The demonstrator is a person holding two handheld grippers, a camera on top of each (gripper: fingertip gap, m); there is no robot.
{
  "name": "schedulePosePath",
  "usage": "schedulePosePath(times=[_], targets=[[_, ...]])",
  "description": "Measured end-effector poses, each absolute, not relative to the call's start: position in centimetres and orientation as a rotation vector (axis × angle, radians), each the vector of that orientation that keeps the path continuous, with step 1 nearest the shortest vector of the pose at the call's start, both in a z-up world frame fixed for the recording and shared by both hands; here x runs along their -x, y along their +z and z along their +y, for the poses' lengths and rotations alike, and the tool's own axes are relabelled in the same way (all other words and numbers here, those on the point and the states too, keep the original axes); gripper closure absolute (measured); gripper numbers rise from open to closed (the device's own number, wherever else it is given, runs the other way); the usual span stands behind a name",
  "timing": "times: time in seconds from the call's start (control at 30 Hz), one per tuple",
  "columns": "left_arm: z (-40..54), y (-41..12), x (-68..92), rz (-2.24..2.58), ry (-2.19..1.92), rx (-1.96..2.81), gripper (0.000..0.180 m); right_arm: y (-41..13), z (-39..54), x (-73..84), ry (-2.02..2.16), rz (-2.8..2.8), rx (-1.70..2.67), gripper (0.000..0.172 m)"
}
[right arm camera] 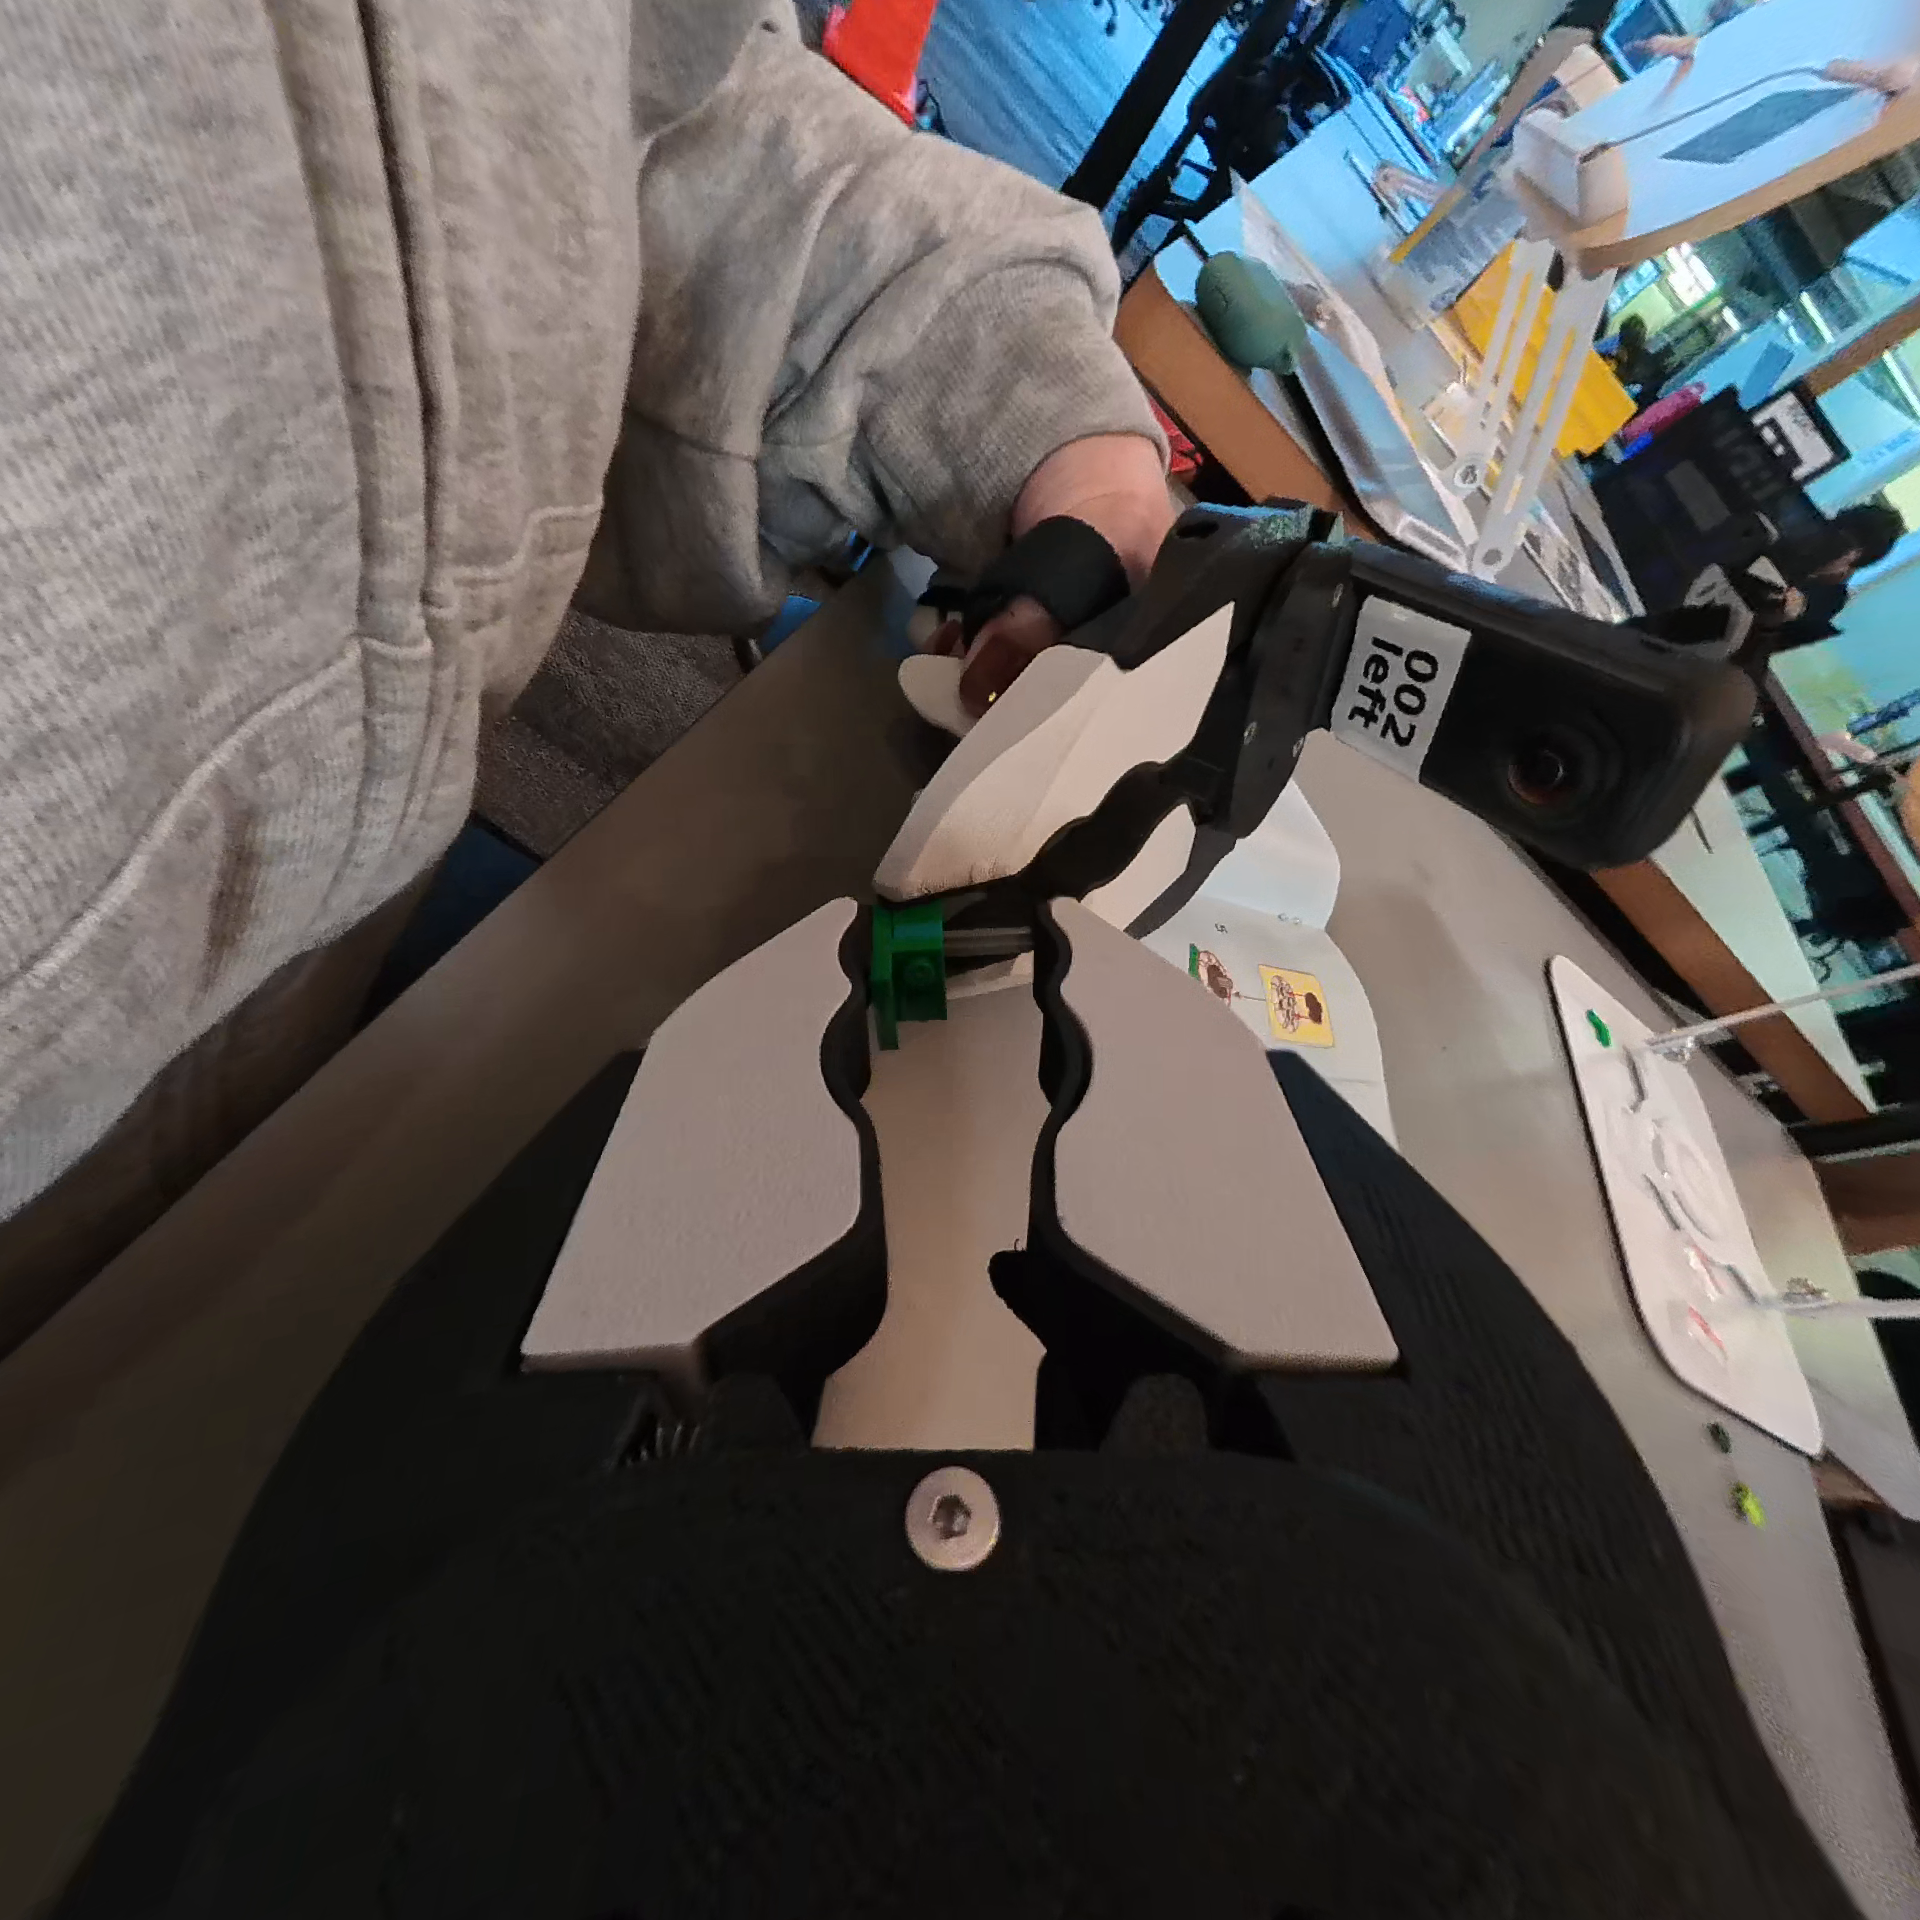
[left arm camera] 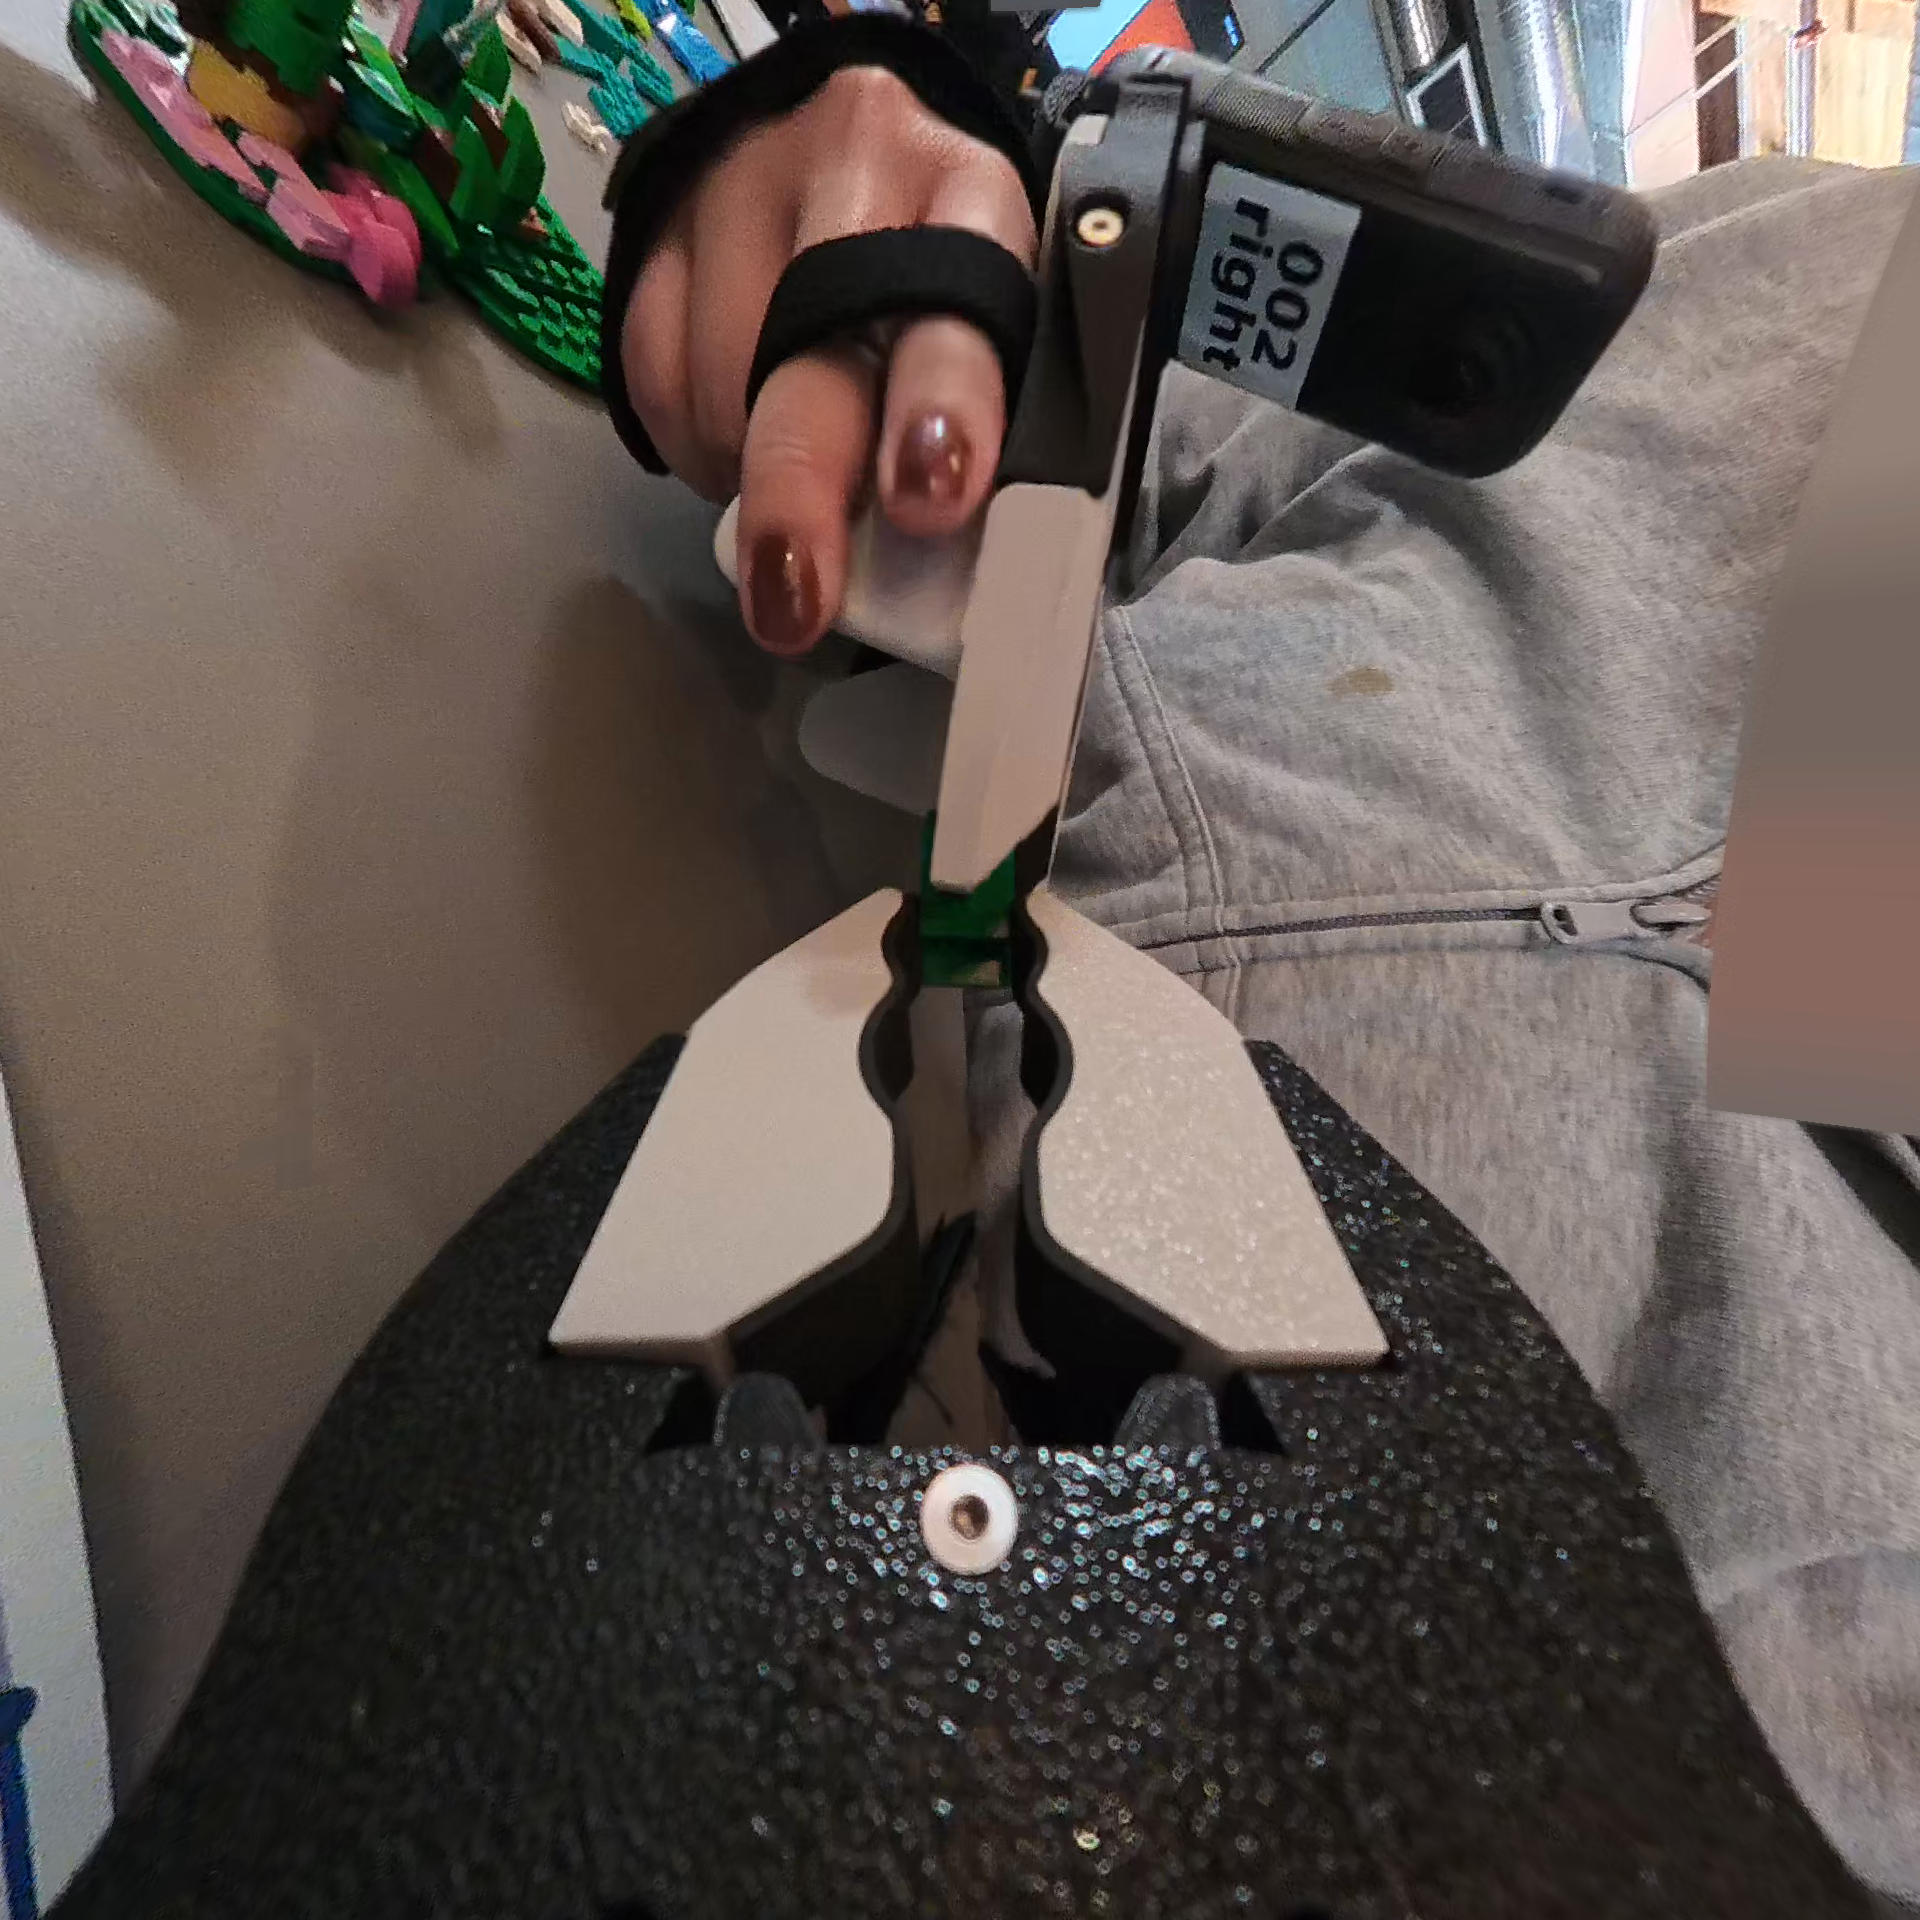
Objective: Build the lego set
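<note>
Off to the far left of the left gripper (left arm camera: 961,940), past its white fingers, a green toy-brick garden model (left arm camera: 343,166) with pink blossoms sits on the grey table (left arm camera: 260,727), with loose teal and blue bricks (left arm camera: 634,73) just beyond it. Straight ahead of that gripper's tips a small green toy-brick assembly (left arm camera: 961,935) is clamped: both white fingers (left arm camera: 821,997) close on its sides, so the jaws stand only a brick's width apart. From above and ahead, the right gripper (right arm camera: 951,961) comes down nose to nose with it, carried by a hand (left arm camera: 831,312) in black straps, one finger tip reaching the top of the same green piece. Seen along the right gripper, the green assembly (right arm camera: 904,971) lies against its left finger (right arm camera: 748,1049), while the right finger (right arm camera: 1153,1070) stands clear of the brick with a plain gap, so these jaws are apart and not pressing. A thin grey pin juts from the brick toward that right finger. Behind both tools is the holder's grey sweatshirt (left arm camera: 1403,779). To the right of the right gripper lie a printed instruction sheet (right arm camera: 1288,997) and a white tray (right arm camera: 1683,1195) holding small parts.
</note>
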State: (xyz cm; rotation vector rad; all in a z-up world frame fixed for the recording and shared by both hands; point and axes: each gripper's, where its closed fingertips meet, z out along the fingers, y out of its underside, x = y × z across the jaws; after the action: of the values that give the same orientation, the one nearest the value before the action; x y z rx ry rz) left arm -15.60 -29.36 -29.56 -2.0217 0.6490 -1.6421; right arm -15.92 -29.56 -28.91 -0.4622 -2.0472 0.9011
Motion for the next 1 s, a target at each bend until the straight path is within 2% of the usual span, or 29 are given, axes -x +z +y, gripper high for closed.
schedulePosePath(times=[0.13,0.37,0.53,0.63,0.77,0.9,1.0], targets=[[-29.2,-29.5,15.7,0.641,-1.628,2.014,0.164,-28.4,-29.3,15.7,0.988,-2.029,0.561,0.129],[-29.6,-29.4,15.6,0.661,-1.546,2.004,0.164,-27.6,-29.3,15.1,1.047,-2.004,0.613,0.124],[-29.5,-29.7,18.3,0.609,-1.051,2.087,0.164,-27.4,-28.9,15.0,1.065,-1.953,0.656,0.123],[-30.4,-30.0,20.1,0.545,-0.892,2.112,0.164,-27.4,-28.8,15.4,1.086,-1.928,0.670,0.123],[-30.4,-30.1,21.8,0.516,-0.677,2.029,0.164,-27.5,-28.9,16.6,1.120,-1.918,0.695,0.124],[-28.4,-29.6,24.1,0.567,-0.241,1.904,0.164,-26.6,-28.9,18.3,1.155,-1.867,0.747,0.129],[-27.1,-27.5,25.5,0.601,0.116,1.719,0.164,-25.6,-27.8,20.1,1.203,-1.731,0.965,0.136]])
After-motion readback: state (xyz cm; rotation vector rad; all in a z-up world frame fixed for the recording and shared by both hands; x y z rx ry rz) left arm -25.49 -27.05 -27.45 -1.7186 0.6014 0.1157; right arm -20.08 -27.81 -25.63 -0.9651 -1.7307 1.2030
